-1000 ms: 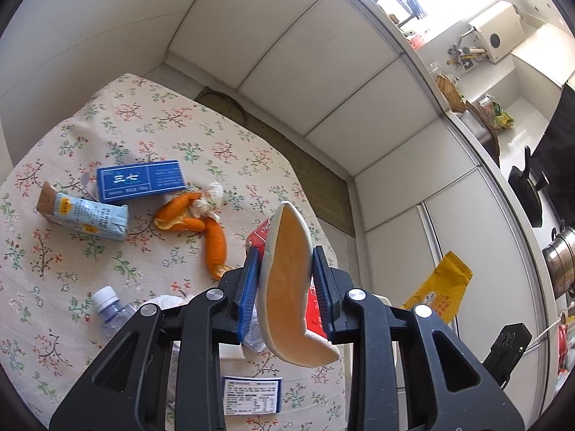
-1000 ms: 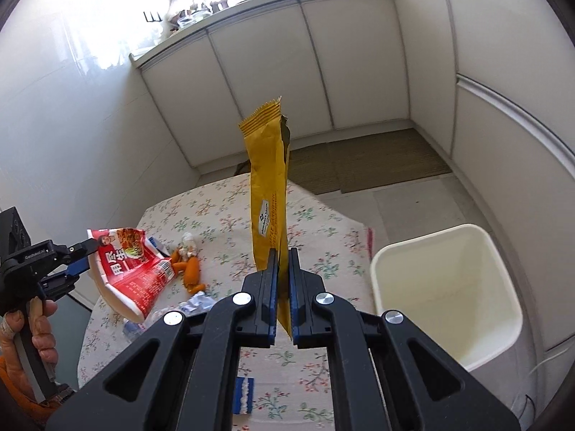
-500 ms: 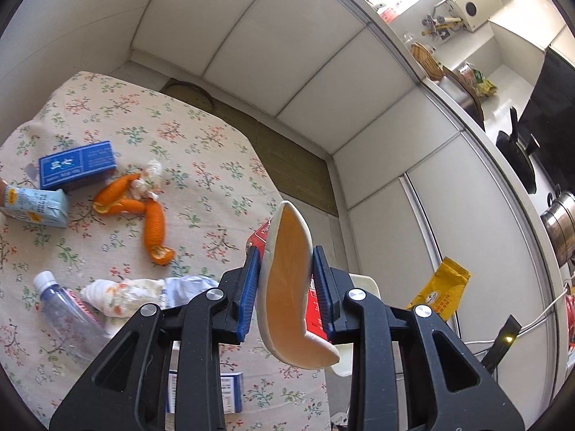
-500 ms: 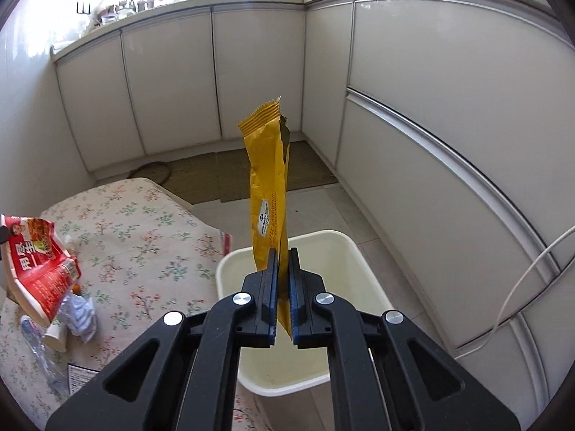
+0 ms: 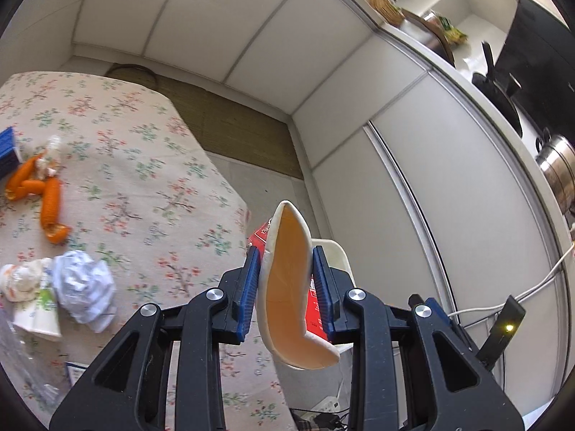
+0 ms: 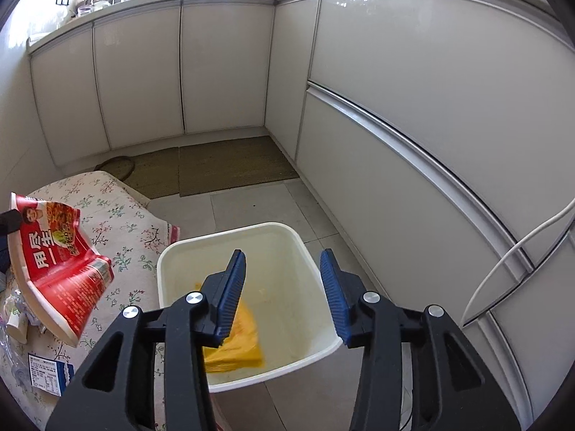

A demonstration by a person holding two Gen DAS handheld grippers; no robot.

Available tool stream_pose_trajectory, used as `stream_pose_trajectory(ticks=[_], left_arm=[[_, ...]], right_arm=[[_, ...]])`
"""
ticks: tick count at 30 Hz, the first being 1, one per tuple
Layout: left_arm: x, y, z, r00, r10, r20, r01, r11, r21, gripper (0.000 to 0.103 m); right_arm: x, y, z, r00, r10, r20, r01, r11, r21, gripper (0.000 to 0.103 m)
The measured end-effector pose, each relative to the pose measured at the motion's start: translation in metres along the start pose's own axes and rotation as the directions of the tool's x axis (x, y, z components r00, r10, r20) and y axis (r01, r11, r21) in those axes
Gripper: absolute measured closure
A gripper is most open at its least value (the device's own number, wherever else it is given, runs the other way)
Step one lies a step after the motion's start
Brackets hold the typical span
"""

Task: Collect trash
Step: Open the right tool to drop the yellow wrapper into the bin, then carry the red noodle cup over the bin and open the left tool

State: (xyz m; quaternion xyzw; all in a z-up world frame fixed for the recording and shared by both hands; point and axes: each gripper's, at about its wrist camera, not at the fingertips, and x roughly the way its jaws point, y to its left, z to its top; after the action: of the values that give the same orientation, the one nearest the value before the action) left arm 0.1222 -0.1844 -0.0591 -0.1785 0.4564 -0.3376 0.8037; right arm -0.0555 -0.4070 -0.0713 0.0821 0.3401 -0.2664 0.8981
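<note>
Yellow wrapper (image 6: 237,344) seen blurred inside the white bin (image 6: 251,231), below and clear of the right gripper (image 6: 281,253). Jaws there opening, nothing between the pads. Counts as one piece of trash delivered, or as good as.

Next in line: squashed noodle bowl (image 5: 287,287), red print outside and pale orange inside, clamped upright between the blue pads of the left gripper (image 5: 285,255). Held above the table edge beside the bin, not yet over the opening. Looks one short carry and a release away from done.

Left to clear from the flowered tablecloth (image 5: 143,143):
- orange peel (image 5: 46,197), in several curled strips
- crumpled paper (image 5: 84,282), touching a paper cup (image 5: 28,287) lying on its side
- blue box (image 5: 7,151), cut off at the frame edge
- clear plastic bottle (image 5: 21,359), blurred at the lower corner
- small carton (image 6: 46,371) with a printed label, near the table's front edge

Judged early in the job: one item in, one in hand, at least five waiting. Bin nearly empty, so plenty of room.
</note>
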Motion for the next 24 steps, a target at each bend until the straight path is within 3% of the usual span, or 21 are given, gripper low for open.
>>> stream_pose_trajectory(ticks=[8, 13, 24], left_arm=[[0.048, -0.034, -0.016, 0.998, 0.001, -0.061, 0.003, 0.997, 0.074, 0.075], [0.074, -0.055, -0.021, 0.995, -0.005, -0.095, 0.014, 0.995, 0.098, 0.075], [0.110, -0.085, -0.022, 0.993, 0.012, -0.114, 0.005, 0.989, 0.149, 0.074]], right_arm=[[-0.007, -0.036, 0.001, 0.996, -0.088, 0.033, 0.085, 0.993, 0.083, 0.033], [-0.007, -0.058, 0.000, 0.990, -0.138, 0.034, 0.132, 0.981, 0.140, 0.024], [0.001, -0.082, -0.005, 0.982, -0.187, -0.005, 0.185, 0.964, 0.191, 0.020]])
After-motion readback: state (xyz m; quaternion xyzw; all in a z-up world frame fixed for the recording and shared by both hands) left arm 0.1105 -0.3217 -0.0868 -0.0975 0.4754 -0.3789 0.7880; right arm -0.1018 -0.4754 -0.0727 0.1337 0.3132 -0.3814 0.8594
